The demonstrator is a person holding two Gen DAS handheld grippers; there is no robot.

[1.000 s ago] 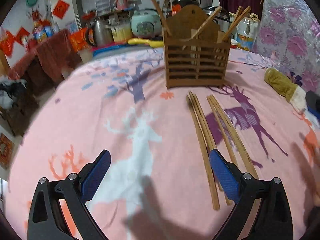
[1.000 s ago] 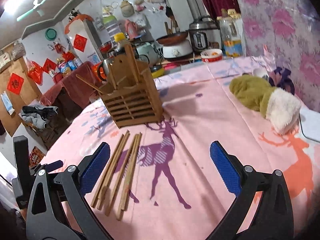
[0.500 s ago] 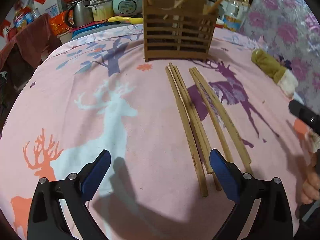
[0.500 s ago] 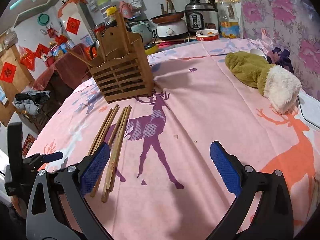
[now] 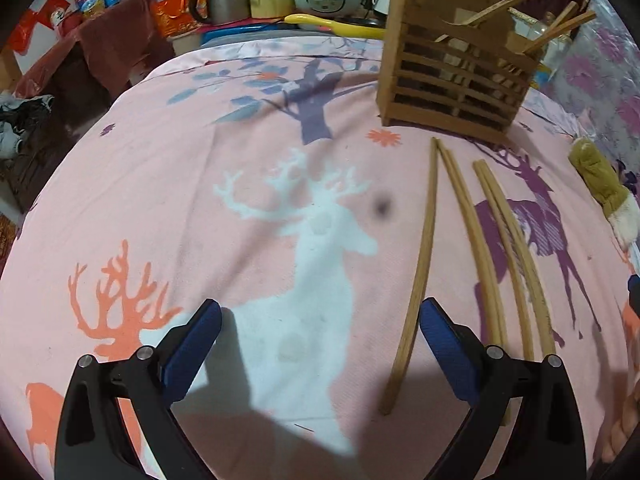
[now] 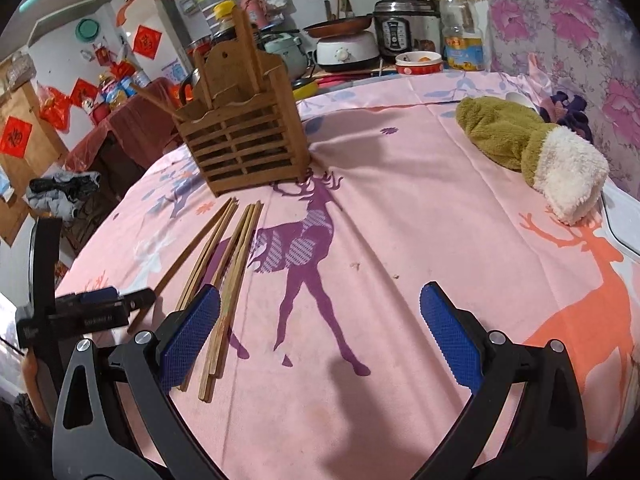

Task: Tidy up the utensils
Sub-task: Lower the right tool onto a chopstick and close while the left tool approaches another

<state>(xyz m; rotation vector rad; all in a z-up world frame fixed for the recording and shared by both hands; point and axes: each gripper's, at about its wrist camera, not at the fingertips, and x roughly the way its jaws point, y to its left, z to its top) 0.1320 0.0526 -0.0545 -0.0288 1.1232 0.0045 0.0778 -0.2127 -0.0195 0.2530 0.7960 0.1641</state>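
**Wooden chopsticks laid out before a slatted holder**

Pink cloth printed with deer covers the tabletop (image 5: 168, 184), and on it a loose row of wooden chopsticks (image 5: 468, 236) is laid lengthwise, their far tips pointing at a slatted wooden holder (image 5: 452, 80). The holder is stood upright just beyond those tips, and several more chopsticks are seen leaning out of its top compartments. One stick (image 5: 420, 272) is set slightly apart on the left of the row; the others are grouped in close pairs.

The left hand-held gripper (image 5: 320, 344) is held low over the cloth with its blue pads spread wide and nothing between them — the near end of the separate stick is seen just inside its right pad, though contact cannot be told. The right hand-held gripper (image 6: 320, 336) is likewise spread wide and empty, its left pad lying over the near ends of the row in the right wrist view.

A green and white plush mitten (image 6: 532, 156) is left on the cloth well to the right of the holder. Cookers, pots and bottles are crowded on a counter behind the tabletop.
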